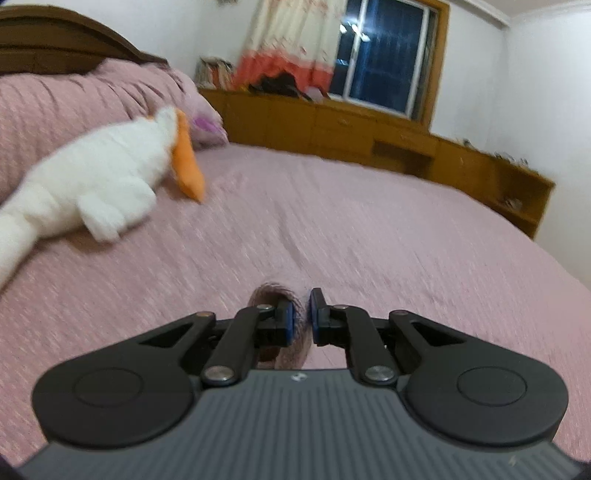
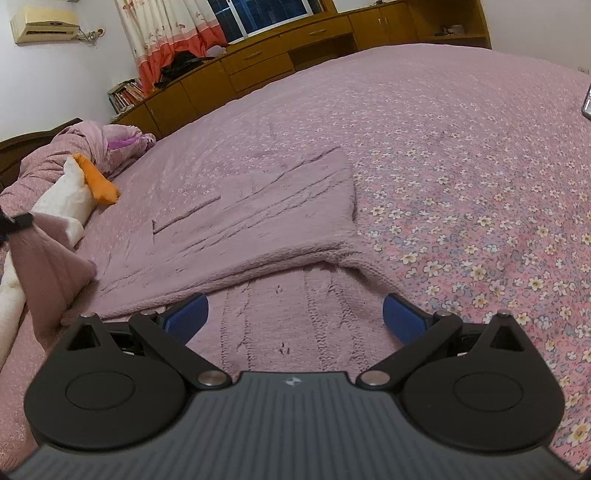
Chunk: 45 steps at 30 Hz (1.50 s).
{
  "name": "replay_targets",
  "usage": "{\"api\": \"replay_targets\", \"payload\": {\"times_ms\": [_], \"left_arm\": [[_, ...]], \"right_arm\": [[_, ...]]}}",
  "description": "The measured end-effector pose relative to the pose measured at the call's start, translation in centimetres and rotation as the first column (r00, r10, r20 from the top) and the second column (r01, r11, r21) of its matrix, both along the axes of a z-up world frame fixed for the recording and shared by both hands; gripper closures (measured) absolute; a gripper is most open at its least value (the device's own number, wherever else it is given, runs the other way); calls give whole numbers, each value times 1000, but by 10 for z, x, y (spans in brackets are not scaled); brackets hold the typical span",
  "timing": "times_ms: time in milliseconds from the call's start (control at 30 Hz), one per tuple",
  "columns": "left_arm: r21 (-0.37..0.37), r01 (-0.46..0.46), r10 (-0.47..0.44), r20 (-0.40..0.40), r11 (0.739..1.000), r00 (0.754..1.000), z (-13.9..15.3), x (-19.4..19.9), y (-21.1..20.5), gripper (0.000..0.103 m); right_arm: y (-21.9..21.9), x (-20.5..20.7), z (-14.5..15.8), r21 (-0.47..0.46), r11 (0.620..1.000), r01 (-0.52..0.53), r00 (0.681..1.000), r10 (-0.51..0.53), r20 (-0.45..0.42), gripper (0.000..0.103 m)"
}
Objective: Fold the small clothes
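Pink bedspread (image 2: 461,155) carries the mauve sweater (image 2: 258,221). Right gripper (image 2: 295,314) hovers spread over its near hem; left gripper (image 1: 300,314) pinches a sleeve (image 2: 48,258), which could slip out or drag the half-made fold crooked.

One mauve knitted sweater (image 2: 258,221) lies on one bed covered with a pink flower-print spread (image 2: 461,155). One white plush goose with an orange bill (image 1: 92,184) rests there too. Two black tongs with blue pads are in view: the left tongs (image 1: 300,314) and the right tongs (image 2: 295,317). One long wooden cabinet (image 1: 332,125) runs along the wall, under one window (image 1: 384,51) with one flowered curtain (image 1: 291,40). One beige air conditioner (image 2: 46,26) hangs on the wall.
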<state>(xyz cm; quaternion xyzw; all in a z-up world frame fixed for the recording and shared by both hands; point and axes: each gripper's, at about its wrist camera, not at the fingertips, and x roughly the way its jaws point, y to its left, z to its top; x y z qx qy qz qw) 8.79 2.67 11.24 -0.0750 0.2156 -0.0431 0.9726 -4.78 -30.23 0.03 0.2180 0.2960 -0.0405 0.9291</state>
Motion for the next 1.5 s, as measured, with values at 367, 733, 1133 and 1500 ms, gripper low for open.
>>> {"api": "replay_targets", "payload": {"times_ms": [367,733,1133,1500], "left_arm": [[31,97,-92,-135,995,987,-58,6,-29,89],[43,215,-193,-300,976,934,-87,-2,-37,71],[85,111,-80,-309,990,948,-67,-42,17,65],[94,-34,63,-328,995,943,-74,-40,63,65]], "right_arm": [[1,0,-2,2,1000,0,1000,0,-2,0],[2,2,-4,-6,1000,-8,1000,8,-7,0],[19,20,19,63,995,-82,997,82,8,0],[110,76,54,18,932,-363,932,363,27,0]]}}
